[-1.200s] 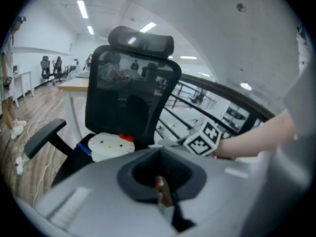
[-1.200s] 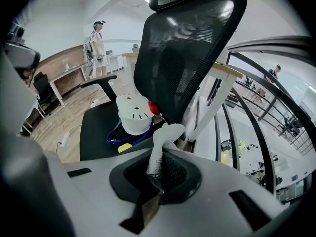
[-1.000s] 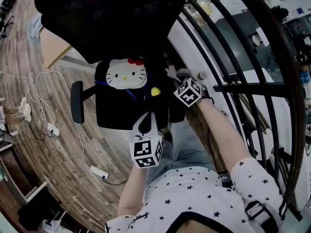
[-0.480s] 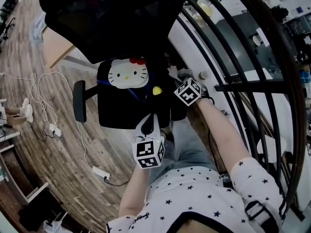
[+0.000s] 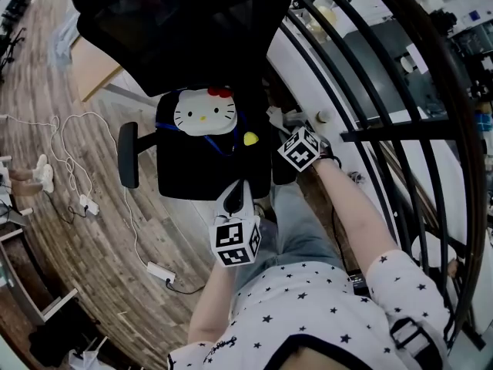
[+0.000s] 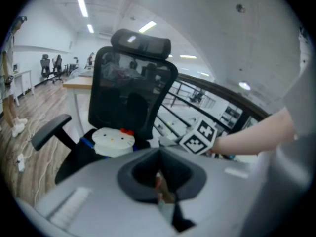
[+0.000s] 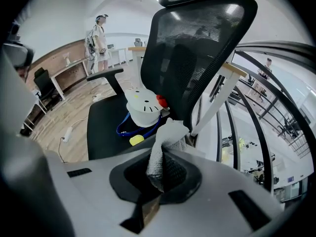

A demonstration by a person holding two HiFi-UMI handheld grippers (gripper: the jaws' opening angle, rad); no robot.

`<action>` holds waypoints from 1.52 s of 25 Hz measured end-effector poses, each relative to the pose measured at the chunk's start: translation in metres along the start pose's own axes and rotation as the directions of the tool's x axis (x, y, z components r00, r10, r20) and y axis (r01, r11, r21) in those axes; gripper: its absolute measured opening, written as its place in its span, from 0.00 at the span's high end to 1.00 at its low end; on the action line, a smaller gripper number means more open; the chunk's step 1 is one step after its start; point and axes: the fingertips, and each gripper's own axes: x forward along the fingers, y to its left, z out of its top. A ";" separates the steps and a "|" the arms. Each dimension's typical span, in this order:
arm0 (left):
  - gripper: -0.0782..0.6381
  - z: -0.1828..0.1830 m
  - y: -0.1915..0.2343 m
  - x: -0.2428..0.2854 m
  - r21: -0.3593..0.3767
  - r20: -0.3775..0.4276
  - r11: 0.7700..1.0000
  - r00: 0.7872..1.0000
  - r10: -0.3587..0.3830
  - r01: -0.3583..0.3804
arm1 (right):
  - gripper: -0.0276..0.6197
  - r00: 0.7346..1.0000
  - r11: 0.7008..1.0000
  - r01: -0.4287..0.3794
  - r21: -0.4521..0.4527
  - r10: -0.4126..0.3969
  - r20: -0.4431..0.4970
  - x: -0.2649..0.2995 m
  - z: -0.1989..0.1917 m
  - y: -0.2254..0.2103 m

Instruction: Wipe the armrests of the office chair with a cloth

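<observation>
The right gripper (image 7: 152,201) is clamped on the cloth (image 7: 165,147). Its jaws are closed down to the fabric's thickness, and a bunched grey-white wad sticks up out of them, with the loose end flopped forward toward the office chair (image 7: 197,48). The left gripper (image 6: 163,191) has its jaws together with nothing in them and hangs back from the seat's front edge, idle. The cloth looks light, soft and fully limp. With no stiffness of its own it only wipes where the jaws press it down, and the free tail will drag and fold. The grip on the bunched middle looks sound; a corner grip would likely pull out under friction. The far armrest (image 7: 106,74) sits well beyond the right claw, across the seat, past the Hello Kitty plush (image 7: 143,110) and a yellow item (image 7: 137,140). The near armrest should be just ahead of and below the right claw, but the claw body hides it, so I can't confirm contact. The armrest pad looks smooth and rigid. The chair probably swivels, so press lightly.
</observation>
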 end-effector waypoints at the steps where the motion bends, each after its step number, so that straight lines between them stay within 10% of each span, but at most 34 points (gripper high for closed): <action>1: 0.89 -0.001 0.000 -0.002 -0.002 -0.001 1.000 1.000 -0.002 0.002 | 0.92 1.000 1.000 -0.002 0.000 0.002 -0.001 -0.001 -0.001 0.003; 38: 0.89 -0.035 -0.012 -0.049 0.001 -0.014 0.999 0.998 -0.054 0.054 | 0.92 0.999 0.999 -0.039 0.011 0.039 0.004 -0.043 -0.055 0.106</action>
